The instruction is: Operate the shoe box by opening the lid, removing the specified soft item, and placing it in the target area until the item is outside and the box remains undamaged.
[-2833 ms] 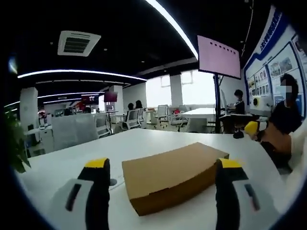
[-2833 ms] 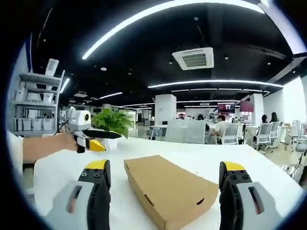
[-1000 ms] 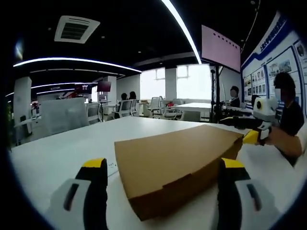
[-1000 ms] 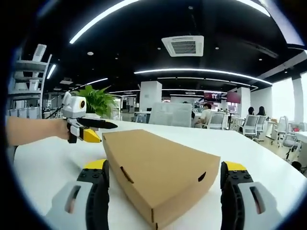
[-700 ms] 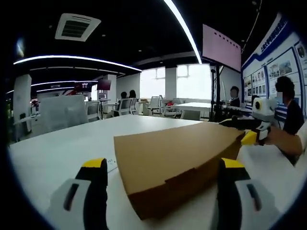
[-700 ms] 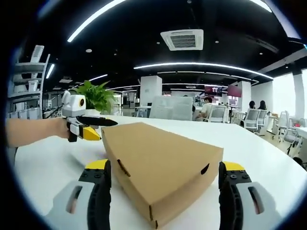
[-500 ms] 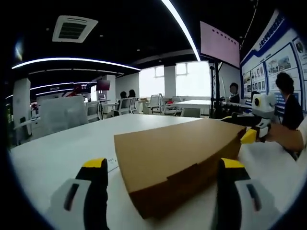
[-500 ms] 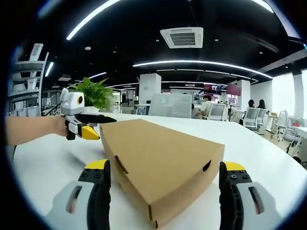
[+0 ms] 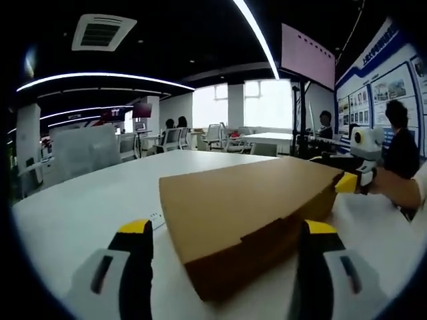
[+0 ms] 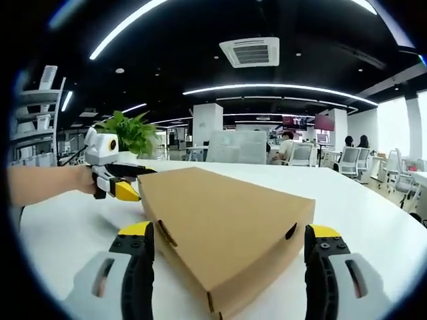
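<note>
In the left gripper view, the left tool (image 9: 223, 247) reaches forward with its two yellow-tipped jaws spread wide apart, and it holds nothing. Between the jaws sits the shoe box (image 9: 247, 207) — brown cardboard, lid shut, flat on the white bench (image 9: 80, 207). One corner of the box points toward the camera. Past the far end of the box, the right tool (image 9: 347, 183) comes in from the right, held in a person's hand (image 9: 393, 190). Its yellow tip is just beside the box's far corner; I cannot tell if it touches. Behind it are office chairs (image 9: 173, 137) and a blue wall board (image 9: 387, 80) with pictures.

In the right gripper view, the right tool (image 10: 230, 250) also has its jaws wide open and empty, one on each side of the shoe box (image 10: 227, 227). The box lies closed on the bench (image 10: 373, 220), with a small dark hole in its side near the right jaw. At the box's far left corner the left tool (image 10: 127, 187) is held in a hand (image 10: 83, 180) — its yellow and black tip is right at the box edge. A green plant (image 10: 133, 133) stands behind it, and shelves (image 10: 33, 120) are on the left.
</note>
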